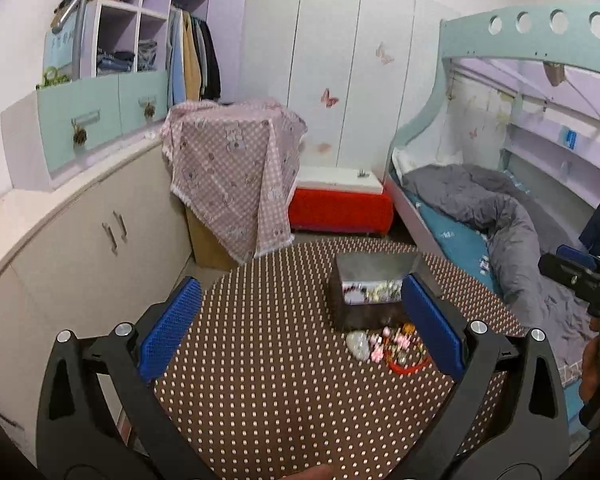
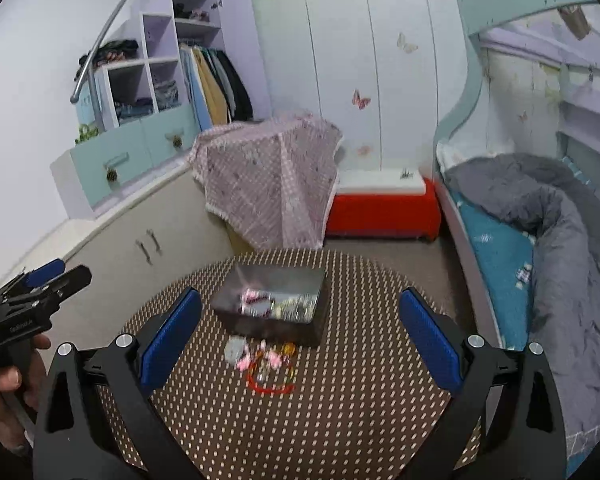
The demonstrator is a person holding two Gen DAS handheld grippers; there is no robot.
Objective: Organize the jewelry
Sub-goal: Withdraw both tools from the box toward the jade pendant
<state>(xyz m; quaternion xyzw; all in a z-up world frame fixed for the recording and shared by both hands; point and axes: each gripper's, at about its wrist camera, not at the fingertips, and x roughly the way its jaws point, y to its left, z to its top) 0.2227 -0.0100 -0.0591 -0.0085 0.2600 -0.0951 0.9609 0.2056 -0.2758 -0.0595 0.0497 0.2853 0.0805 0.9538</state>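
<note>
Brown polka-dotted round surface (image 1: 260,360) is carrying a dark open box (image 1: 366,300) with a loose jewelry pile (image 1: 392,346) just before it; my left gripper (image 1: 300,324) is hovering wide open. From the right wrist, my right gripper (image 2: 300,332) is likewise gaping empty above the pile (image 2: 266,364) and box (image 2: 276,304).

A round table (image 1: 260,360) with a brown polka-dot cover stood nearest. Beyond it at the far wall sat a red bench (image 1: 340,210) with a white top, and left of that a piece of furniture draped in a pink checked cloth (image 1: 228,168). Cream cabinets (image 1: 92,232) ran along the left; a bunk bed (image 1: 500,216) with a grey duvet (image 2: 560,216) filled the right.
</note>
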